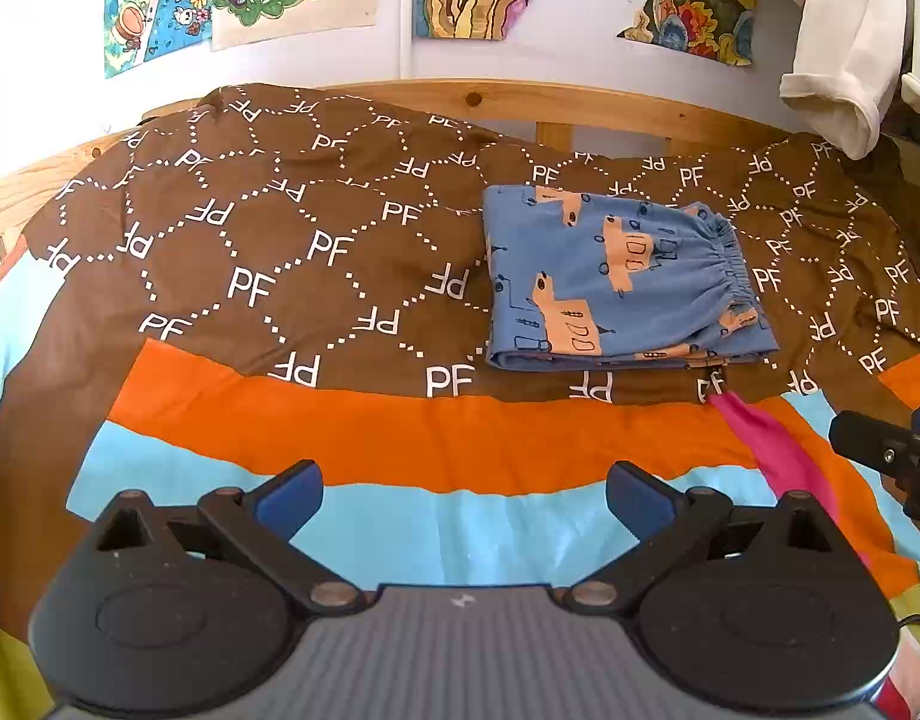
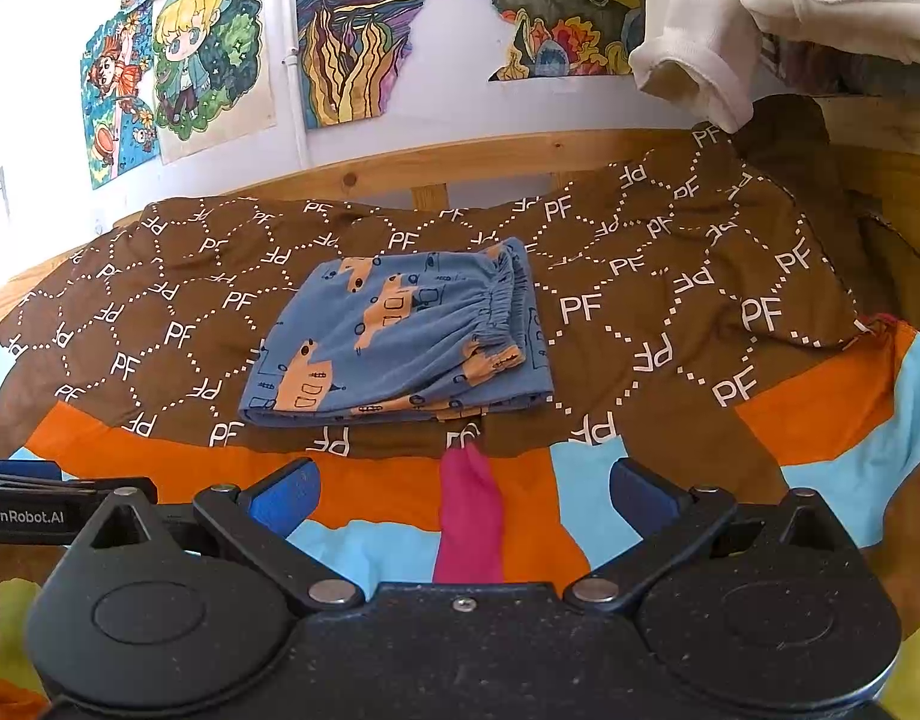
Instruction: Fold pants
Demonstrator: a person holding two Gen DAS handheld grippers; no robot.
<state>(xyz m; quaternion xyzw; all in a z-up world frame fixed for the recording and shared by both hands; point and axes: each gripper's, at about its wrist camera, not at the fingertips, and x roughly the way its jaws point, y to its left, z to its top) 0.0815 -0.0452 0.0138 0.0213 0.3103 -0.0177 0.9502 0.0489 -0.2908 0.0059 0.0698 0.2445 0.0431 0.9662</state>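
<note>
A pair of blue pants (image 1: 622,288) printed with orange vehicles is lying folded into a compact stack on a brown bedspread (image 1: 279,240) patterned with white "PF" letters. In the left wrist view the pants are sitting toward two o'clock from the frame's centre; in the right wrist view they are sitting close to the centre, toward eleven o'clock. The gathered elastic waistband is facing three o'clock in both views, and the folded edge is running along the six o'clock side.

The left gripper (image 1: 463,495) is hovering over orange and light blue stripes of fabric at six o'clock, its blue-padded jaws spread wide and holding nothing. The right gripper (image 2: 463,495) is hovering likewise, jaws wide apart and empty, well apart from the pants. A pink strip of cloth (image 2: 469,510) is lying between its fingers, reaching up to the brown bedspread's edge just below the pants.

A wooden bed rail (image 2: 429,165) is running behind the bedspread. Colourful drawings (image 2: 213,48) are hanging on the wall at twelve o'clock, and a white garment (image 2: 694,30) is hanging at one o'clock.
</note>
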